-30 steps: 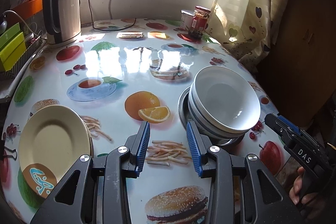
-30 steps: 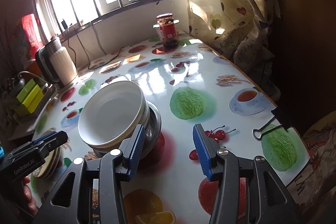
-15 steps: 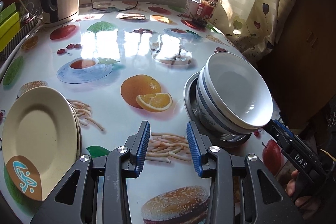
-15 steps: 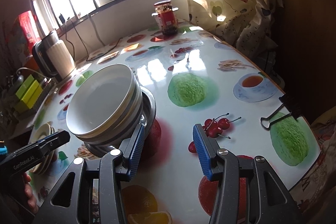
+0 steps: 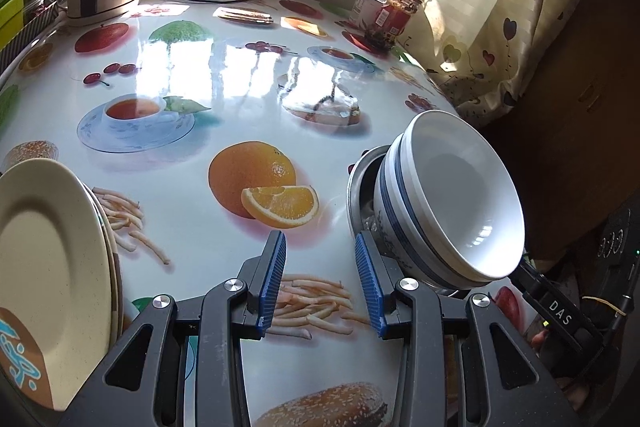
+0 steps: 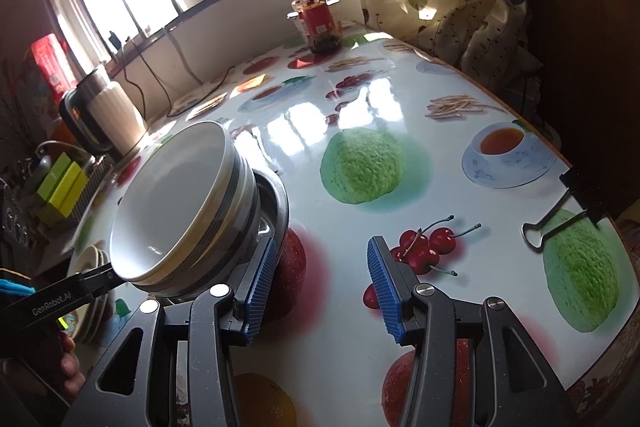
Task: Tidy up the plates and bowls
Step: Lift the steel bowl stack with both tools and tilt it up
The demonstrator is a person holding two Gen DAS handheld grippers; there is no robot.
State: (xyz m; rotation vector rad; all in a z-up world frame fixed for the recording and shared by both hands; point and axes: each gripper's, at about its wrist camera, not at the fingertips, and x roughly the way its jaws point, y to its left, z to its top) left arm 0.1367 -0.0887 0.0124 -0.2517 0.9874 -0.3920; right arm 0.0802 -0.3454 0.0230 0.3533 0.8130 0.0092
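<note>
Bowls (image 5: 452, 203) are sitting nested in a metal dish (image 6: 276, 203) on the worktop (image 5: 224, 75), right of the plate stack (image 5: 48, 267). Left tongs (image 5: 320, 287) and right tongs (image 6: 320, 291) are hanging wide, gripping nothing. Any grip is best taken squarely on the rim.

We see a stack of white bowls (image 5: 452, 203) with dark blue bands, nested in a shallow metal dish (image 5: 357, 179) and tipped so the mouths face sideways, just right of our left tool (image 5: 320, 285). A stack of cream plates (image 5: 52, 267), the top one bearing a brown-and-blue motif, lies to its left on the surface.
</note>
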